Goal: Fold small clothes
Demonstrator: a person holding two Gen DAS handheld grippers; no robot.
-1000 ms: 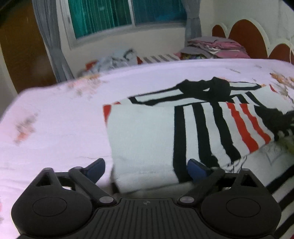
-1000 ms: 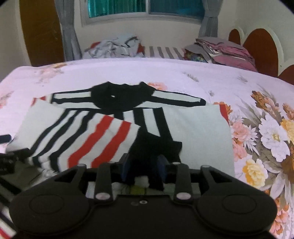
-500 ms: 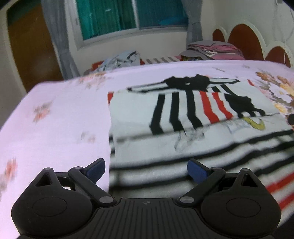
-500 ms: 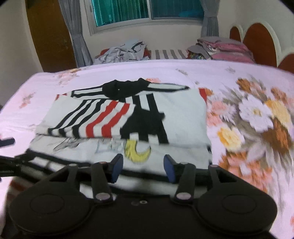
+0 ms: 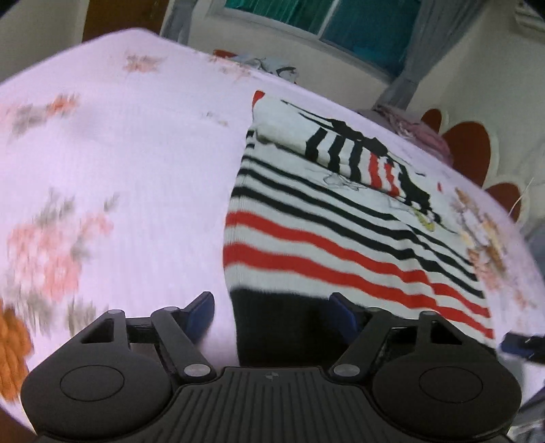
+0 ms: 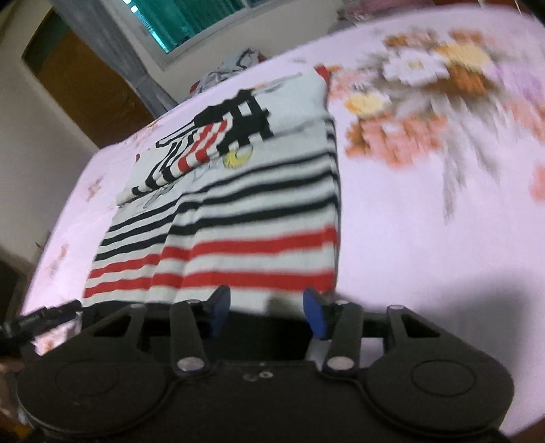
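A white sweater (image 5: pixel 340 238) with black and red stripes lies flat on the pink floral bed sheet (image 5: pixel 119 170), both sleeves folded across its chest at the far end. Its black hem is nearest me. My left gripper (image 5: pixel 272 310) hangs over the hem's left corner. Its jaws are closing, with the dark band between them and the left pad still clear of the cloth. In the right wrist view the sweater (image 6: pixel 238 221) runs away from my right gripper (image 6: pixel 267 308). That gripper straddles the hem near its right corner, its jaws closing slightly and not pinching the cloth.
The floral sheet (image 6: pixel 425 204) spreads wide on both sides of the sweater. Beyond the bed lie a loose pile of clothes (image 5: pixel 269 64) under the window (image 5: pixel 340 20), a scalloped headboard (image 5: pixel 466 150) and a brown door (image 6: pixel 85 85).
The right gripper let go of the black sleeve cuff, which now lies on the chest. Both grippers drew back from the folded sleeves to the hem and rolled. The left jaws have narrowed.
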